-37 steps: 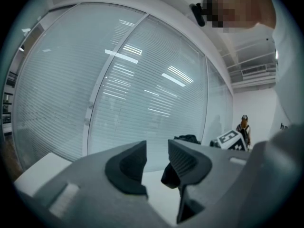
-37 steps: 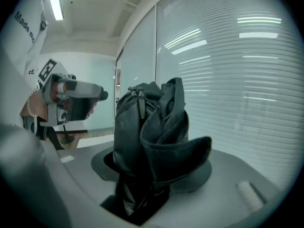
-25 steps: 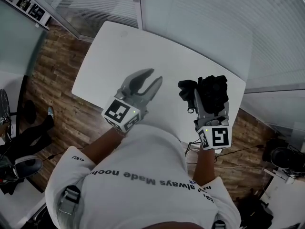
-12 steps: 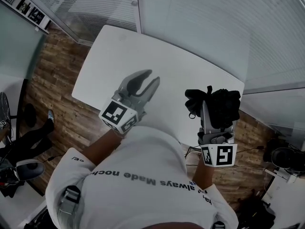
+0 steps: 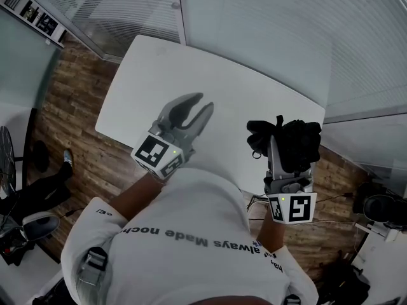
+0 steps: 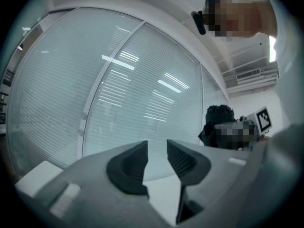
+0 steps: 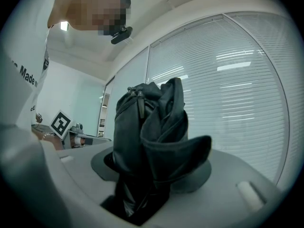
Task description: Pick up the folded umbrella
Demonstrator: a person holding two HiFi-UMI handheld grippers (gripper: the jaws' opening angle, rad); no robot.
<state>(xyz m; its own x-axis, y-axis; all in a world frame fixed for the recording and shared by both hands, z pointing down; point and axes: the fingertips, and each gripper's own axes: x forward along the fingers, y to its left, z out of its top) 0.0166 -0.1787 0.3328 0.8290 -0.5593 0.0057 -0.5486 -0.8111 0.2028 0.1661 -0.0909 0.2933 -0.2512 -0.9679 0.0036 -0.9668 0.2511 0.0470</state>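
The largest surface is the white table [image 5: 191,68], which stands on a wooden floor [image 5: 70,113] beside a glass wall with blinds [image 5: 273,24]; in the head view both lie where they lay a second ago. Your white shirt [image 5: 191,234] fills the lower middle of that view. The right gripper [image 5: 287,150] reaches over the table's near right corner, its marker cube [image 5: 292,207] toward you. A second ago it was further left and further in over the table; half a second ago it already stood where it stands now. Its jaws are closed on the folded umbrella [image 5: 300,138], a black bundle clamped between the two pads. In the right gripper view [image 7: 154,170] the folded umbrella [image 7: 147,127] rises out of the jaws with only the blinds behind it, so it is held clear of the table. A loose flap of its fabric hangs out to the right over one pad. The left gripper [image 5: 202,104] hangs over the near middle of the table, well apart from the umbrella and close to its earlier place. In the left gripper view [image 6: 156,158] its ribbed pads [image 6: 183,160] stand a little apart, with nothing between them. The folded umbrella [image 6: 219,117] shows beyond, to the right.
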